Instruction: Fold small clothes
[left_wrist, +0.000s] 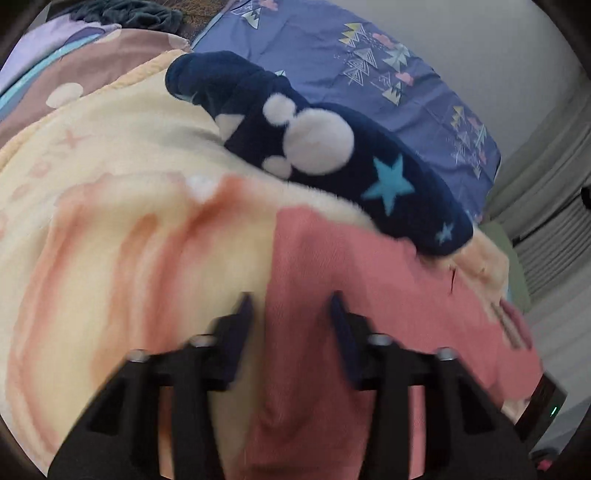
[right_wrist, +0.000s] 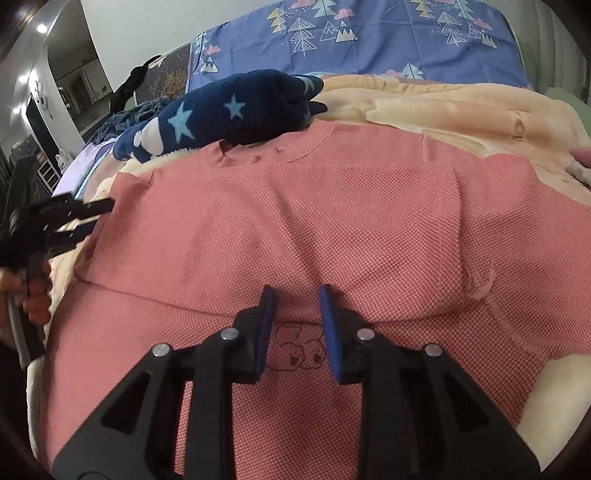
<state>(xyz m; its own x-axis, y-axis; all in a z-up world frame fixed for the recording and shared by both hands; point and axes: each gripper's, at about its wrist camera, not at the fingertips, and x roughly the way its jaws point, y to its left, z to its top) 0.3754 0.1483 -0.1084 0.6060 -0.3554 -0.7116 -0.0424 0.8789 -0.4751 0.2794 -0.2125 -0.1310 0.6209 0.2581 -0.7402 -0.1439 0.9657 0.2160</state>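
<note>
A pink knit garment lies spread flat on a cream and orange fleece blanket; a small bear outline is stitched near its near edge. My right gripper is open and empty just above the garment's near part. My left gripper is open and empty, over the garment's left edge where it meets the blanket. It also shows in the right wrist view at the garment's left side.
A dark blue plush garment with stars lies on the blanket behind the pink one, also in the right wrist view. A blue tree-print sheet covers the bed beyond. A dark device with a green light sits at the right.
</note>
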